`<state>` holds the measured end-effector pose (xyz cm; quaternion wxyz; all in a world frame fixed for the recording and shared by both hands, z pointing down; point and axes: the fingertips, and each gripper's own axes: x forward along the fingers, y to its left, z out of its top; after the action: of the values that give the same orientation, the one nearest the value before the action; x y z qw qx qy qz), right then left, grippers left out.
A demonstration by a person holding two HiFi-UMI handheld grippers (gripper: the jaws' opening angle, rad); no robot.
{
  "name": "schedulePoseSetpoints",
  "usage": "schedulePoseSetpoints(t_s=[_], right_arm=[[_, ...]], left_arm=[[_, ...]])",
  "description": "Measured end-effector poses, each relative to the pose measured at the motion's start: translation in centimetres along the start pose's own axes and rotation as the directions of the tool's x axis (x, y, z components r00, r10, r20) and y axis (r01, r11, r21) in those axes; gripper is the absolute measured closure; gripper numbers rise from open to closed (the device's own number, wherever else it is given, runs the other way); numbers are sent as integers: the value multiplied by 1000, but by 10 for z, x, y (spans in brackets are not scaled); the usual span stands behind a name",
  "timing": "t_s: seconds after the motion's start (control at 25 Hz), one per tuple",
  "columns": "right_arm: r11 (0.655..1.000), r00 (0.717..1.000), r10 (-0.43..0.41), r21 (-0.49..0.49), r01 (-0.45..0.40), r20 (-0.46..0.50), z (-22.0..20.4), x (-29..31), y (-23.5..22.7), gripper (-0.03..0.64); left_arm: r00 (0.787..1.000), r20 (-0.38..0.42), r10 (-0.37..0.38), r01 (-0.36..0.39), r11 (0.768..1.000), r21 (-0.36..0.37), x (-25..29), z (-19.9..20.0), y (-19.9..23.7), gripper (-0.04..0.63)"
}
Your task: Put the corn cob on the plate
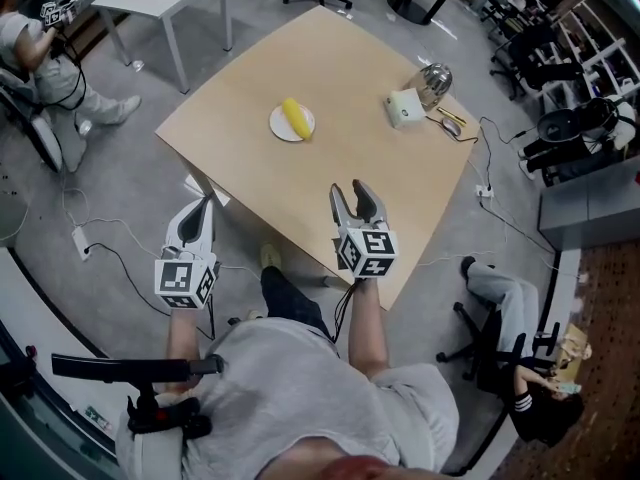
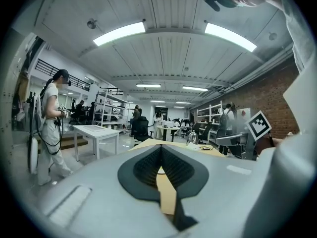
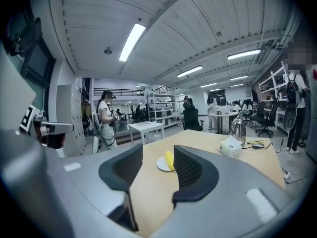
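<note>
We see the corn cob (image 1: pixel 295 118) lying on the small white plate (image 1: pixel 278 126) near the middle of the tabletop (image 1: pixel 330 173). It is the only thing in the plate, so we judge the task's goal met as things lie. The cob's long axis runs mostly away from us, its far end leaning slightly left. Our right gripper (image 1: pixel 352 190) is the nearer one. It hovers over the near edge of the tabletop with its jaws apart and nothing between them, and the cob sits well ahead and a little to the left of them. Our left gripper (image 1: pixel 205 203) hangs off the tabletop's left side with its jaws together and empty. A white box (image 1: pixel 403 108) and a metal kettle (image 1: pixel 434 84) stand well apart from the plate, toward the far right.
</note>
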<state>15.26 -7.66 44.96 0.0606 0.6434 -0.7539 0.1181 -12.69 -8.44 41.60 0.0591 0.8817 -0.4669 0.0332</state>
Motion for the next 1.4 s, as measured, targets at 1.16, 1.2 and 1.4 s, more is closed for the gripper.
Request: schedulePoseSetpoints(t_s=[1.16, 1.2, 1.4], right_arm=[[1000, 990, 15, -20, -12, 138, 4, -75, 27, 577], [1000, 990, 12, -19, -10, 141, 3, -76, 27, 586], [1000, 989, 7, -13, -5, 150, 1, -80, 25, 611]], left_arm=[[998, 50, -36, 33, 998, 61, -24, 18, -25, 575], [998, 50, -35, 32, 998, 62, -24, 19, -26, 575], [998, 49, -37, 34, 997, 68, -23, 20, -28, 575]])
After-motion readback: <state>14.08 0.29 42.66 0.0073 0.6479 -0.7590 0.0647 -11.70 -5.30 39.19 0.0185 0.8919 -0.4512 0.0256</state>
